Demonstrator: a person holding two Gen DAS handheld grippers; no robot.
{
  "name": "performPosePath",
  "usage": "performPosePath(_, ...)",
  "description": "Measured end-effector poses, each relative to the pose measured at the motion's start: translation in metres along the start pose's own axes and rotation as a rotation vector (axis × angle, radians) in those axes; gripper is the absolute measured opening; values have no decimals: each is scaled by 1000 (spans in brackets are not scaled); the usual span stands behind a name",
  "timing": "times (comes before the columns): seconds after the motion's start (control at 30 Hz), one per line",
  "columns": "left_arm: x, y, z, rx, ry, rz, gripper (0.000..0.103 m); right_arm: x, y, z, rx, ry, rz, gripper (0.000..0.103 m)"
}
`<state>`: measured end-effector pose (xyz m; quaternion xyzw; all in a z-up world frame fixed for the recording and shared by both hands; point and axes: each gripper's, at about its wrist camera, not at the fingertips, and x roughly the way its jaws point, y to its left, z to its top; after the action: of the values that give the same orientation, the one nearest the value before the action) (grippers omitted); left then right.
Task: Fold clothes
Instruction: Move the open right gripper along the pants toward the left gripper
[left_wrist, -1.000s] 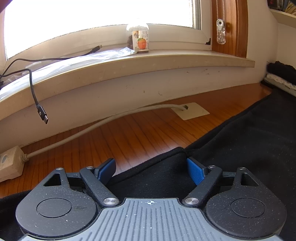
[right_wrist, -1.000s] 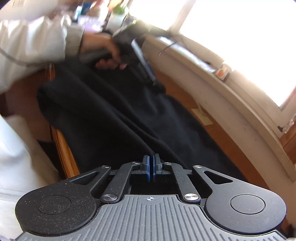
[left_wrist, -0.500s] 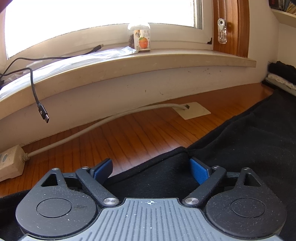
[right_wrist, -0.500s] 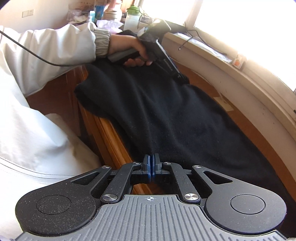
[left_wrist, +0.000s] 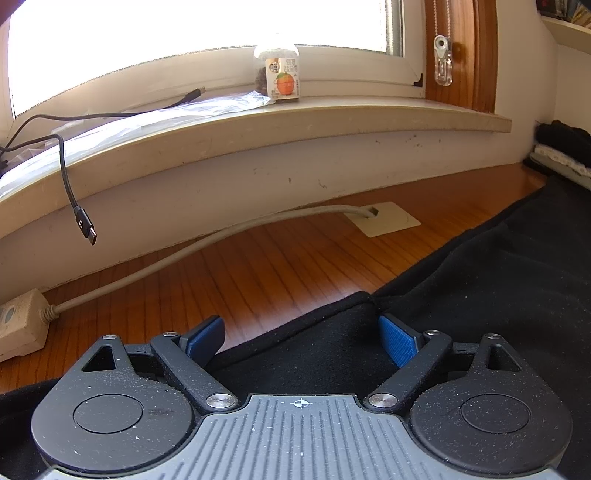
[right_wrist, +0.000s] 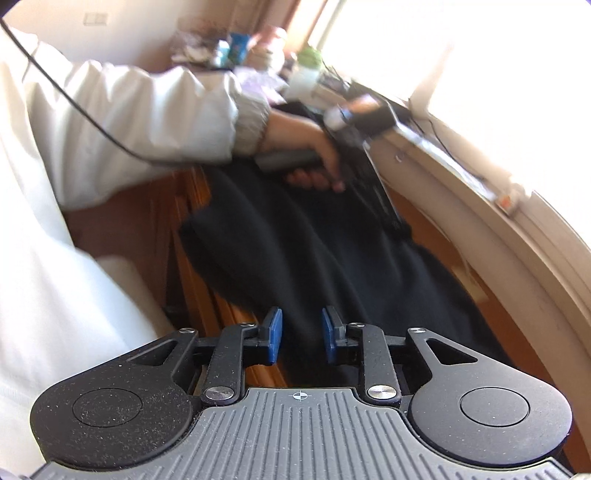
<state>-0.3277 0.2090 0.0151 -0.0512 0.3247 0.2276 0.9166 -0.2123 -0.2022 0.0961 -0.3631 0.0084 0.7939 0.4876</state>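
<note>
Black garment, a soft, matte, finely linted knit, lying spread along the wooden counter below the windowsill, its folded corner lying between the wide-spread fingers of the left gripper, which are not closed on it. The right gripper, fingers parted to a moderate gap with blue ribbed pads, hovers over the garment's near end by the counter's front edge. The counter is glossy, narrow-planked, reddish wood; a grey cable curves across it beyond the garment.
</note>
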Motion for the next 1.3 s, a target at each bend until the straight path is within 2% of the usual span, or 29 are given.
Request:
performPosePath(0.17,-1,-2,0,5,-1,9,92,29,18,12,-63,10,55,25)
performPosePath(0.27,-1,-2,-1,4,0,9,92,30,21,13,-54,7,82,24)
performPosePath(0.3,-1,-2,-1,3,0,8,92,30,22,14,-49,5,92,19)
performPosePath(0.33,-1,-2,-1,2,0,7,92,30,22,14,-44,3,101,9)
performPosePath(0.43,-1,-2,-1,1,0,7,92,29,24,16,-30,-2,129,4)
performPosePath(0.7,-5,0,-2,-18,-28,12,93,30,26,11,31,-5,180,5)
performPosePath(0.77,-5,-1,-2,-16,-24,14,93,26,22,10,37,-12,176,8)
performPosePath(0.83,-6,-2,-2,-9,-24,20,93,20,17,8,58,-27,169,19)
performPosePath(0.9,-9,-3,-2,-2,-28,24,93,9,7,3,81,-43,142,26)
performPosePath(0.97,-15,-2,-3,-5,-45,7,86,-2,-5,-3,117,-59,109,30)
performPosePath(1.03,-21,4,-2,-65,-65,-72,67,-14,-21,-13,167,-78,58,40)
performPosePath(1.1,-23,5,2,-88,-74,-130,60,-25,-38,-25,211,-87,-12,45)
performPosePath(1.17,-23,3,7,-86,-73,-171,57,-33,-55,-38,246,-79,-90,45)
performPosePath(1.27,-15,-9,13,-31,-42,-187,57,-39,-82,-64,313,-46,-197,45)
performPosePath(1.3,-12,-14,14,-10,-29,-178,53,-40,-90,-72,333,-33,-235,45)
